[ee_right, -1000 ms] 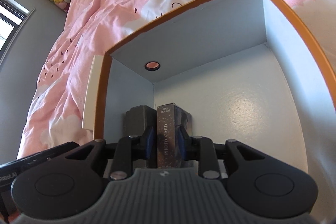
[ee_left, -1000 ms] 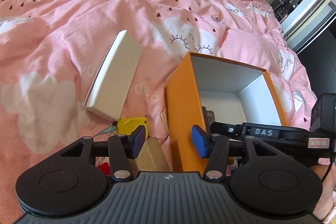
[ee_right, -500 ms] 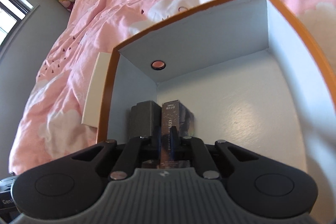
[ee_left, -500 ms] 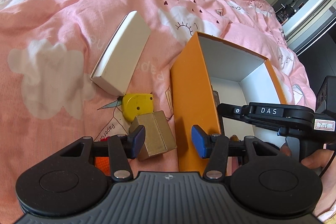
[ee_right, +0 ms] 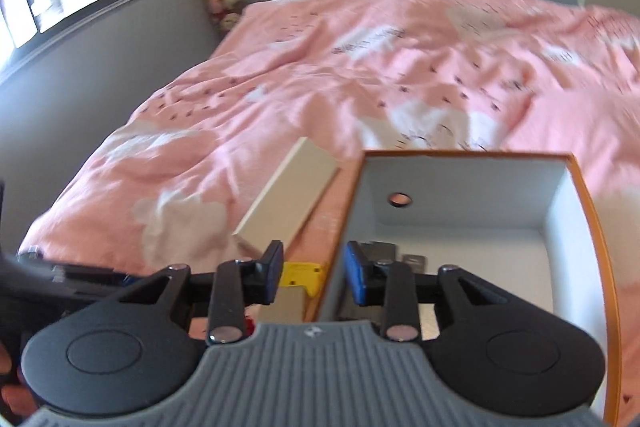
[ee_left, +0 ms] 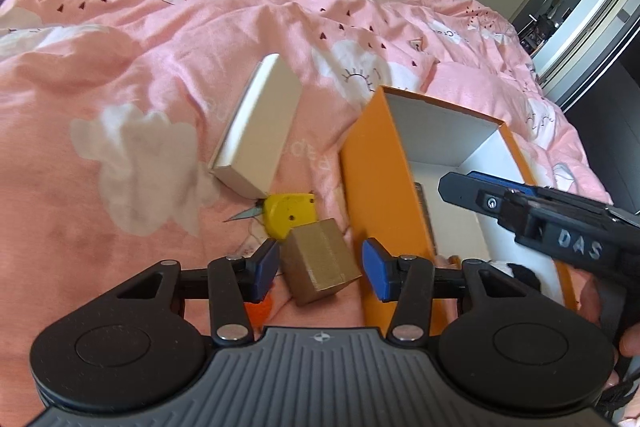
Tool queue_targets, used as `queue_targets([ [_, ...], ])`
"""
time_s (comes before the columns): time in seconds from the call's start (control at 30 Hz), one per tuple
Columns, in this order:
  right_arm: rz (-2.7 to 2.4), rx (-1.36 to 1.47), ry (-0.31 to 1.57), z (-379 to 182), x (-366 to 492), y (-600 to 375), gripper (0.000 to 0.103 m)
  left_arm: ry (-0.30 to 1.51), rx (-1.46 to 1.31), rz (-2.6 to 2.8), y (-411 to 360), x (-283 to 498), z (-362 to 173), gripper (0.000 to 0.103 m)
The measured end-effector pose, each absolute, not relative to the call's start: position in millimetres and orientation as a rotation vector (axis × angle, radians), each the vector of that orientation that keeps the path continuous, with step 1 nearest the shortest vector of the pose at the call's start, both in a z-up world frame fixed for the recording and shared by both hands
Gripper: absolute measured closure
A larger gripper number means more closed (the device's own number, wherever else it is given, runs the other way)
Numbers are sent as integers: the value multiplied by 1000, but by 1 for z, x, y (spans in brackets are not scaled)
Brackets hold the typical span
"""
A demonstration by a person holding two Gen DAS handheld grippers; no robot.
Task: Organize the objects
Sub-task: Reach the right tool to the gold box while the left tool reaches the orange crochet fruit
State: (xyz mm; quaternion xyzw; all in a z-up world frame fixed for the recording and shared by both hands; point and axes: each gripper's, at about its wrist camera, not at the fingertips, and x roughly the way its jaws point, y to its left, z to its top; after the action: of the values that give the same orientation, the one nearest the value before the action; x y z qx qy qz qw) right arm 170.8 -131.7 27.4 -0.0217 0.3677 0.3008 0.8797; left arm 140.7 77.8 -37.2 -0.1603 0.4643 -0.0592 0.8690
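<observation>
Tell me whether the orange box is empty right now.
Not empty. The orange box is open at the top, and dark flat items lie on its white floor near the left wall.

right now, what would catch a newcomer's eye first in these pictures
The orange box with its white inside stands open on the pink cloud-print bedspread, a few dark items at its bottom. Just outside its left wall lie a long white box, a yellow tape measure and a small brown carton, the last framed by the open left tongs.
</observation>
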Motion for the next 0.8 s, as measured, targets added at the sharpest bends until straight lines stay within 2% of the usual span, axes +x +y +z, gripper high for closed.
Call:
queue_targets([
  [0.07,654,-141,727,27,160,-116,54,981,-319,-112,83,139,-40,51],
  [0.17,697,-293,663,22,147,-94,41,996,-329,-114,94,136,-46,53],
  [0.3,764,-462,662,12,142,-70,39,1022,-327,-111,106,133,-56,56],
  [0.43,813,-596,736,0,147,-51,47,1051,-366,-114,117,135,-72,57],
  [0.5,824,-650,778,-6,152,-43,62,1062,-407,-134,122,137,-80,57],
  [0.57,838,-714,825,-15,157,-37,69,1072,-433,-151,124,139,-87,57],
  [0.77,880,-832,910,-29,170,-25,68,1100,-275,-164,108,147,-104,53],
  [0.8,901,-849,913,-29,171,-23,65,1100,-249,-172,104,148,-106,52],
])
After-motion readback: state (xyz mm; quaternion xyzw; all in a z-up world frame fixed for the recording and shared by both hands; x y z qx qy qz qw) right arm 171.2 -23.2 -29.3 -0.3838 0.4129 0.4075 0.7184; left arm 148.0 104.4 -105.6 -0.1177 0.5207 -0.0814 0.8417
